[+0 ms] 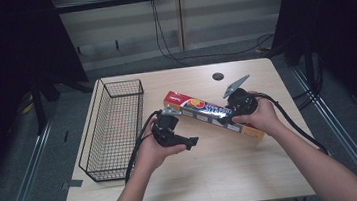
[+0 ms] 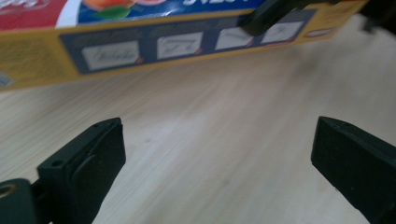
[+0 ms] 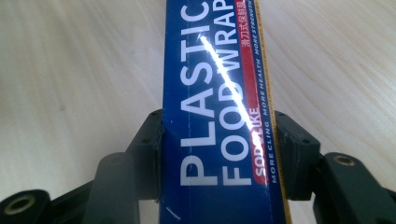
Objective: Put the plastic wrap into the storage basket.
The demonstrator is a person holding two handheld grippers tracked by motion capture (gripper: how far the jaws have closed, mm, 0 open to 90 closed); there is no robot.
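A long box of plastic food wrap (image 1: pixel 203 112) lies slantwise above the middle of the wooden table (image 1: pixel 214 177), red at its far left end and yellow along its side. My right gripper (image 1: pixel 237 108) is shut on it near its right half; in the right gripper view the box's blue top (image 3: pixel 210 84) runs up between the two black jaws of the right gripper (image 3: pixel 219 156), which press on both sides. My left gripper (image 1: pixel 185 129) is just in front of the box's left half. In the left gripper view the left gripper (image 2: pixel 217 154) stands open over bare wood, with the box's yellow side (image 2: pixel 140 51) beyond it.
A black wire basket (image 1: pixel 121 81) stands along the table's left side. A round cable hole (image 1: pixel 218 76) sits near the far edge. Cables trail from both grippers over the table's near half.
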